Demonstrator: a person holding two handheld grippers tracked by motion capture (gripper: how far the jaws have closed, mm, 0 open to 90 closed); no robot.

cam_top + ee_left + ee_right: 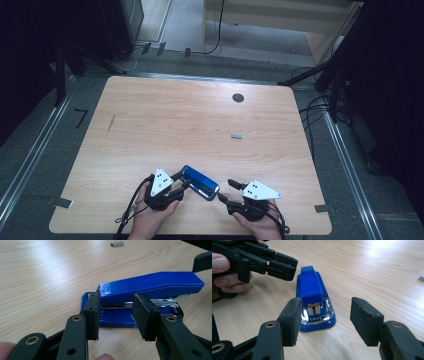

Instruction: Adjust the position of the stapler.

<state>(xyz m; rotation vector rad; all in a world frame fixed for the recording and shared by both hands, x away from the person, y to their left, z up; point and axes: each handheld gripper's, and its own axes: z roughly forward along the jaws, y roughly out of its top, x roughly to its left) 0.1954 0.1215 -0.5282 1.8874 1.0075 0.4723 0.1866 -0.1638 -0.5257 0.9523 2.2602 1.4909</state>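
A blue stapler [200, 182] lies on the wooden table [175, 120] near the front edge, between my two grippers. My left gripper [181, 181] is at its rear left end. In the left gripper view the jaws [118, 315] stand apart just in front of the stapler [150, 286], with no pad pressing on it. My right gripper [226, 190] is just right of the stapler's front end. In the right gripper view its jaws [325, 320] are open, and the stapler's metal nose [312, 297] lies a little beyond them. The left gripper [284, 267] shows at the stapler's far end.
A small grey strip of staples [236, 135] lies right of the table's centre. A dark round hole [238, 98] sits near the far edge. Cables and dark stands run along the floor beyond and to the right of the table.
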